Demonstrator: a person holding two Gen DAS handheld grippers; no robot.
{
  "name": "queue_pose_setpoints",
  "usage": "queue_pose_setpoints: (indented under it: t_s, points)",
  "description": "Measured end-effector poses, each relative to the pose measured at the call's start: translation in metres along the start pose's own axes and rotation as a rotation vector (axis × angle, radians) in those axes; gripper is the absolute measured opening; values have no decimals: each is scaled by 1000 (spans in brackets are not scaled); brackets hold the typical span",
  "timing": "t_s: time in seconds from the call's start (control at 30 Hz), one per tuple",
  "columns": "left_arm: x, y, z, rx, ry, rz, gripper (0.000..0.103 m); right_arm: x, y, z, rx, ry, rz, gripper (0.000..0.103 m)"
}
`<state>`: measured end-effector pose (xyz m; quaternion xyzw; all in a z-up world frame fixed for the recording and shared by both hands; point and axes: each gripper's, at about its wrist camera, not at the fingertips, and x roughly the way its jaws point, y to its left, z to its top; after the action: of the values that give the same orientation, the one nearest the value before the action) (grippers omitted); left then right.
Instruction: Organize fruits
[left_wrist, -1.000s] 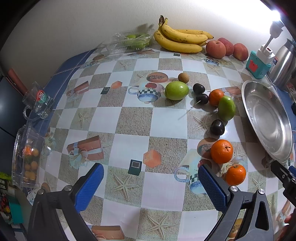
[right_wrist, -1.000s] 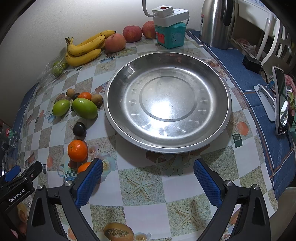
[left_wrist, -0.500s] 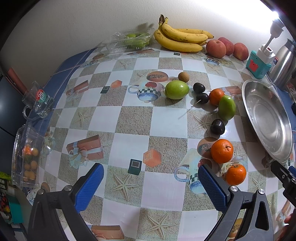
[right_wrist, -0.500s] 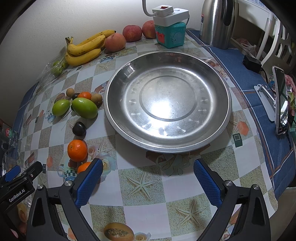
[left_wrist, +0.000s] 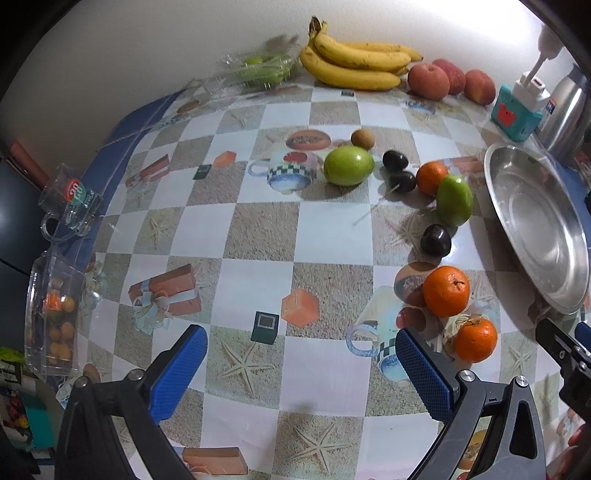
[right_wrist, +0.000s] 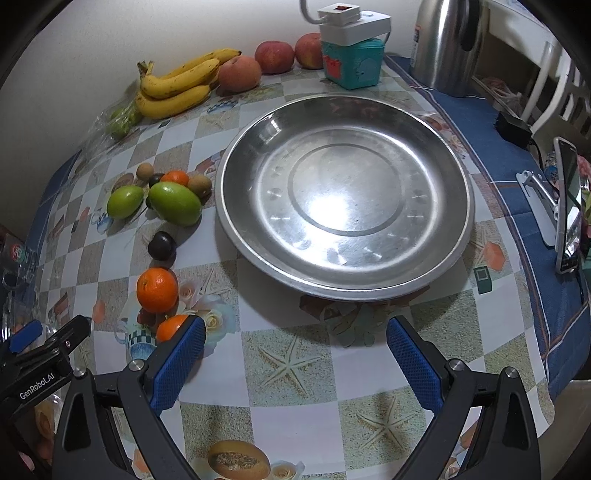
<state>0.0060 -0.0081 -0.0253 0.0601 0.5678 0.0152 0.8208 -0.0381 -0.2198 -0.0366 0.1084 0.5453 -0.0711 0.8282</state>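
Steel is what catches our eye first: the wide metal dish (right_wrist: 343, 195) sits bare on the checked tablecloth (left_wrist: 258, 229), not one fruit in it. Against the views from a second ago almost nothing has changed. Our left gripper (left_wrist: 299, 373) and right gripper (right_wrist: 295, 360) hover where they did, low over the near edge of the table, and every fruit lies where it lay. We take this as a pause before the first pick, with the sorting not yet begun.

Both grippers are spread wide, blue pads far apart, and neither has hold of anything.

The loose fruit lies in a scatter left of the dish. Nearest us are two oranges: the larger orange (left_wrist: 446, 291) and the smaller orange (left_wrist: 475, 339) just beside it, the latter close to our left gripper's right pad and, in the right wrist view, partly hidden behind our right gripper's left pad. Further back a dark plum (left_wrist: 436, 240) sits alone, then a cluster: an elongated green fruit (left_wrist: 454, 200) touching a third orange (left_wrist: 431, 178), two more dark fruits (left_wrist: 395, 160), a round green fruit (left_wrist: 348, 164) and a small brown one (left_wrist: 362, 139). Bananas (left_wrist: 354, 62) and peaches (left_wrist: 428, 82) rest along the wall.

Either gripper looks well placed for the near oranges; the round skins may roll if nudged off-centre.
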Motion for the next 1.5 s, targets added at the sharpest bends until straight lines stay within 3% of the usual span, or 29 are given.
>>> queue_pose_setpoints:
  t_s: [0.13,0.23,0.37,0.5,0.7,0.83,1.2,1.4,1.5]
  points:
    - [9,2,4,-31,54,-29,103,4,7,3,-40,60,-26,98]
    - [11,7,11,-83,70,-48,103,7,19,3,-68,34,17,98]
    - [7,12,22,-157,58,-53,103,15,37,5,-114,-35,14,98]
    - [2,6,32,-164,18,-63,103,24,49,7,-113,9,79,98]
    - [7,-7,41,-134,28,-73,103,41,69,6,-170,62,61,98]
    - [14,-13,43,-113,43,-82,103,56,78,8,-201,88,43,80]
    - [15,-36,46,-72,59,-199,101,63,82,8,-157,117,119,59]
    - [20,-41,47,-73,82,-251,97,58,78,5,-125,132,186,40]
    - [20,-42,48,-77,82,-268,94,56,77,3,-123,128,193,38]
